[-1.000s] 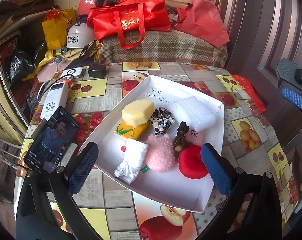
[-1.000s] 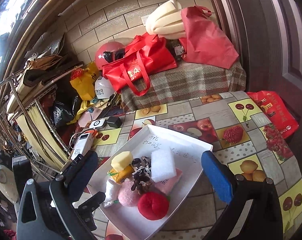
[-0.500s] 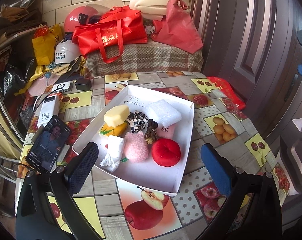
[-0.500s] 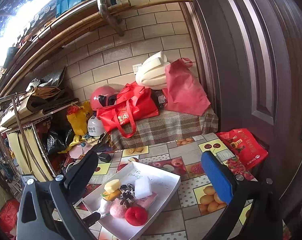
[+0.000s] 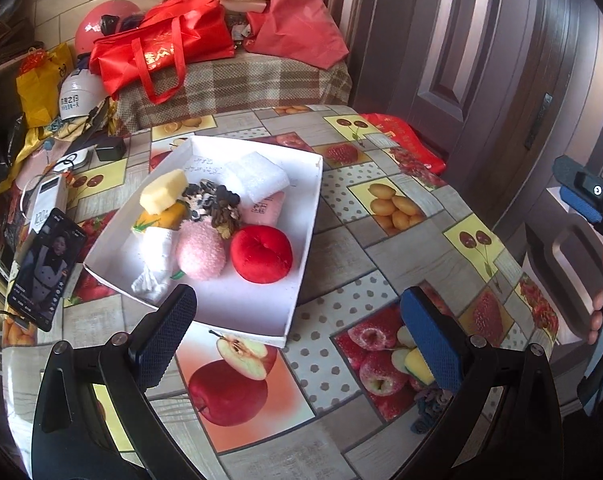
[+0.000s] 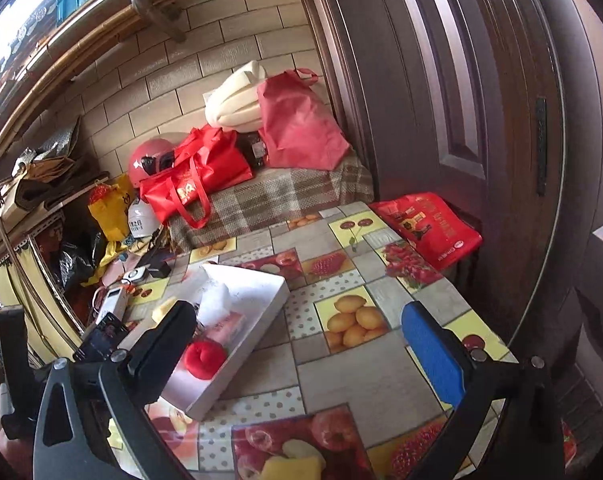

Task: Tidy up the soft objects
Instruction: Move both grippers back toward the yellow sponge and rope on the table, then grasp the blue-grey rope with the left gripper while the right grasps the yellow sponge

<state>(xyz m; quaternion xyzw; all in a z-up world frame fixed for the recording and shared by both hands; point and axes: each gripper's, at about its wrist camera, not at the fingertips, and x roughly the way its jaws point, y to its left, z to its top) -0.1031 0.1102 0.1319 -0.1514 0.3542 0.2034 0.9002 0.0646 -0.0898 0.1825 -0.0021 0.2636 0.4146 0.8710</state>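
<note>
A white tray (image 5: 241,308) on the fruit-patterned table holds the soft things: a red round cushion (image 5: 261,254), a pink fluffy ball (image 5: 201,248), a white cloth (image 5: 155,260), a yellow sponge (image 5: 163,192), a white foam block (image 5: 257,178), a pink pack (image 5: 263,210) and two scrunchies (image 5: 217,204). My left gripper (image 5: 297,336) hangs open just in front of the tray, holding nothing. My right gripper (image 6: 299,348) is open too, over the table to the right of the tray (image 6: 241,356). The red cushion (image 6: 203,358) shows beside its left finger. Another yellow sponge (image 6: 293,468) lies near the table's front edge.
A lit phone (image 5: 41,268) and a power bank (image 5: 49,200) lie left of the tray. Red bags (image 5: 165,48) and helmets sit on a covered bench behind the table. A dark wooden door (image 6: 481,120) stands on the right, with a red bag (image 6: 425,228) at its foot.
The left gripper has drawn back from the tray and swung right, so the tray sits farther left. The right gripper tilted up toward the wall, then came back down near the table. Both stayed open.
</note>
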